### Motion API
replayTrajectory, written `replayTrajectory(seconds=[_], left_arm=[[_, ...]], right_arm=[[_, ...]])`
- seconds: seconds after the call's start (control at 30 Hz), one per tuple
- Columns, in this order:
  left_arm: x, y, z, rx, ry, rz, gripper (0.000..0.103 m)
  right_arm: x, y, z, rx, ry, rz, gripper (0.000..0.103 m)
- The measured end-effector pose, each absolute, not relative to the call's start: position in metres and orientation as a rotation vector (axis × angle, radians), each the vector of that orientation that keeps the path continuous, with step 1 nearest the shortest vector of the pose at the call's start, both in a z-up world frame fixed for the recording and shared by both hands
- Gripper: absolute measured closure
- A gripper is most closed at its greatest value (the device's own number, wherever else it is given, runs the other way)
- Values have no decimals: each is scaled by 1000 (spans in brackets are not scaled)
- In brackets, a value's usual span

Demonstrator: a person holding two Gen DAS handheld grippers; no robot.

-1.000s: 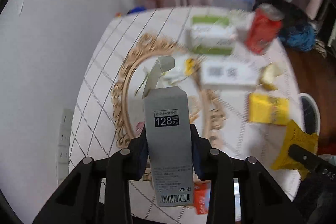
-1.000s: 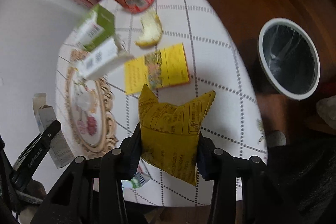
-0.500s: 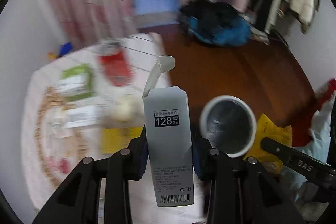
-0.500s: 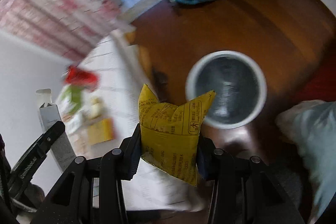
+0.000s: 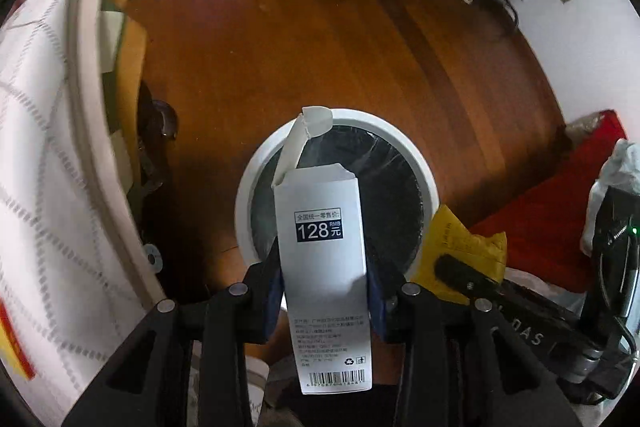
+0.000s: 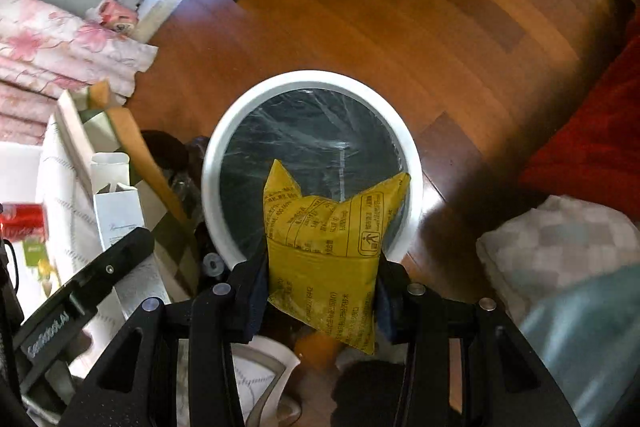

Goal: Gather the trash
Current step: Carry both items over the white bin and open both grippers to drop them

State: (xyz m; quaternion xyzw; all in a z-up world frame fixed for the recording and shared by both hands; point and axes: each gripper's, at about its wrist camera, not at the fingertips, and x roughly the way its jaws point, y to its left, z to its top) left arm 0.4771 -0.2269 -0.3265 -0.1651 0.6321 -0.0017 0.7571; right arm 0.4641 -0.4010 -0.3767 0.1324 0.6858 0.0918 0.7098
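Holding my left hand-held gripper [image 5: 324, 287] clamped on the white carton [image 5: 325, 267] and my right hand-held gripper [image 6: 322, 287] clamped on the yellow packet [image 6: 326, 255], I have both hanging above the bin [image 6: 224, 147] just ahead. Next, I judge, both must open to drop them in.

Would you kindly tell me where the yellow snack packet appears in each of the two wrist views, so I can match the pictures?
Left wrist view: the yellow snack packet sits at lower right, beside the grey carton, clamped in the right gripper.
Right wrist view: the packet fills the lower centre, pinched by that gripper.
Shared landmark: the white-rimmed bin, on the wooden floor behind the packet in both.
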Motion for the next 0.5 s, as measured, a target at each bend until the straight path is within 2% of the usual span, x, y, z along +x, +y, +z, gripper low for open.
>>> replayTrajectory(seconds=[0.1,0.13,0.17,0.2,0.23,0.27,0.33,0.4,0.5], left_arm=[[486,-234,-332,-323,1398,4,69],[487,-233,-334,-314,1399,2,63],[489,-233,-335,-298,1410,15,48],[489,-233,-336,-276,1406,29,39],[488,-231,-337,-265,1404,35,22],[488,-229,-337,-236,1399,54,14],[488,-228,-340,-192,1391,73,12],[484,-225,-342,-158,1384,98,11],[482,-223,-346,-140,1377,129,11]], right_arm=[[476,-400,-397,282,1531,198,57],[478,-402,-403,282,1534,200,57],[482,-401,-409,282,1540,203,56],[485,-401,-415,277,1547,203,55],[487,-401,-417,273,1549,200,55],[489,-401,-422,265,1553,192,52],[491,-401,-427,260,1563,183,37],[490,-399,-429,210,1569,167,10],[485,-396,-427,109,1558,143,5]])
